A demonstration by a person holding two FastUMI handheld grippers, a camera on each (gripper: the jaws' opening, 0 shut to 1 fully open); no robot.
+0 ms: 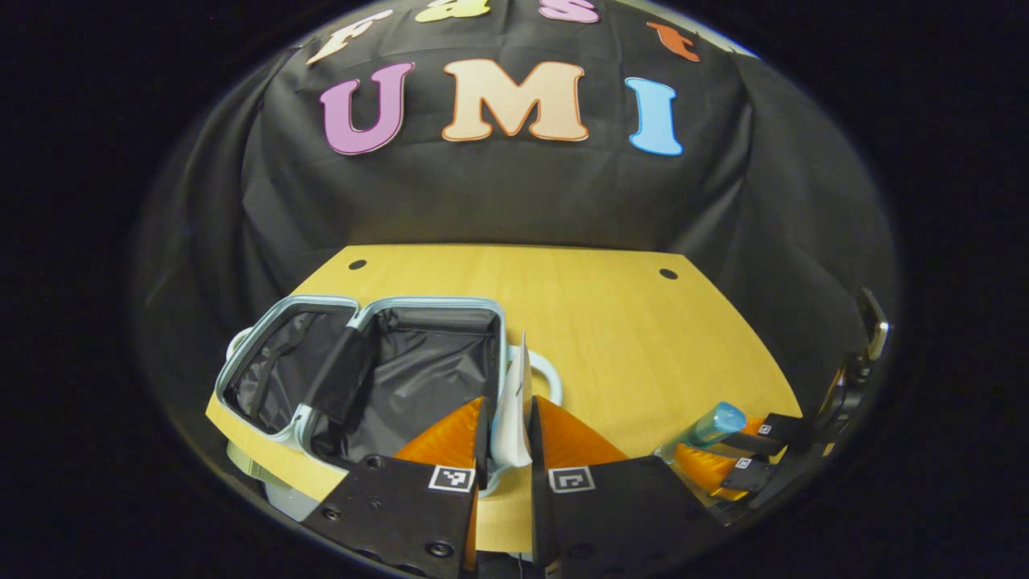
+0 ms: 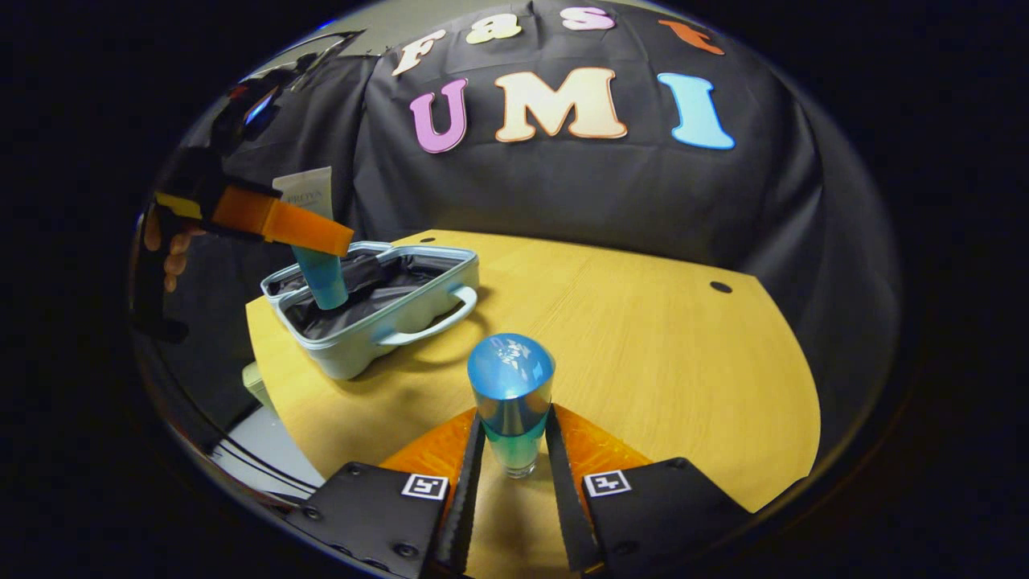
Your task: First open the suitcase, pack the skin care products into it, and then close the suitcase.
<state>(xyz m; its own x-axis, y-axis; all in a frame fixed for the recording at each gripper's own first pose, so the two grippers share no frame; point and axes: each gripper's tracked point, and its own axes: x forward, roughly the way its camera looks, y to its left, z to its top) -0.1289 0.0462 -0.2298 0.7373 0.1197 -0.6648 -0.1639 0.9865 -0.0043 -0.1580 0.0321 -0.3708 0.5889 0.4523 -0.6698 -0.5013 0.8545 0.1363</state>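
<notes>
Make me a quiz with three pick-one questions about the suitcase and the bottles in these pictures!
1. Where is the suitcase?
A. on the wooden table
B. on the floor
C. on a chair

2. What colour is the cap of the bottle in the right gripper?
A. red
B. blue
C. green

3. Is the suitcase open or shut?
A. zipped shut
B. open
C. half covered by a towel

Answers:
1. A, it sits near the table's left edge.
2. B, the rounded cap is shiny blue.
3. B, its dark lining shows, and the left gripper holds a tube over it.
</notes>
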